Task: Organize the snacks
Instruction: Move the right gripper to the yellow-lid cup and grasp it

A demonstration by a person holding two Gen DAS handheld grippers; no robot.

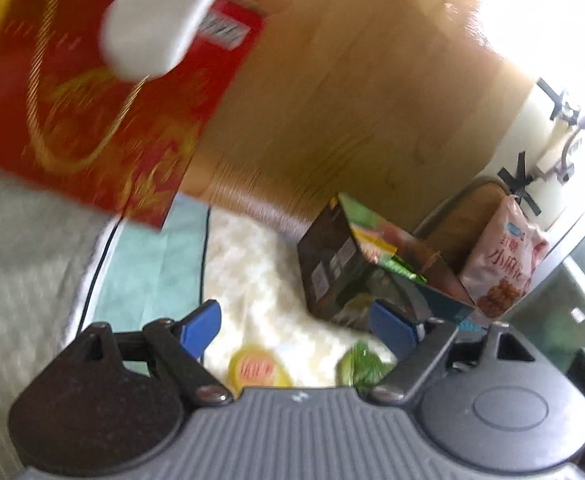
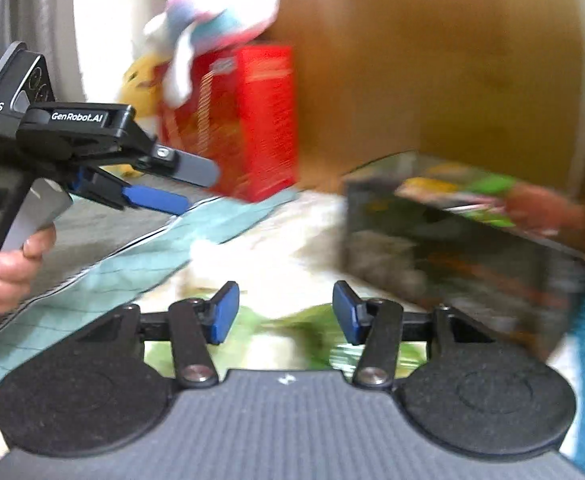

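Note:
A dark snack box point(image 1: 344, 264) with a colourful top lies tilted on the cream cloth; it also shows in the right wrist view point(image 2: 452, 240). A red box with gold print point(image 1: 92, 120) stands at the left, also visible in the right wrist view point(image 2: 252, 128). A pink snack bag point(image 1: 500, 268) leans at the right. A yellow round snack point(image 1: 258, 372) and a green packet point(image 1: 362, 366) lie under my left gripper point(image 1: 294, 322), which is open and empty. My right gripper point(image 2: 284, 312) is open and empty above a green packet point(image 2: 304, 328). The left gripper point(image 2: 180, 188) also shows in the right wrist view.
A wooden headboard point(image 1: 332, 100) rises behind the boxes. A plush toy point(image 2: 220, 20) sits on the red box, a yellow plush point(image 2: 140, 80) behind it. A teal cloth point(image 2: 132, 256) and grey bedding point(image 1: 20, 260) lie at the left. A wooden tray point(image 1: 472, 216) stands behind the pink bag.

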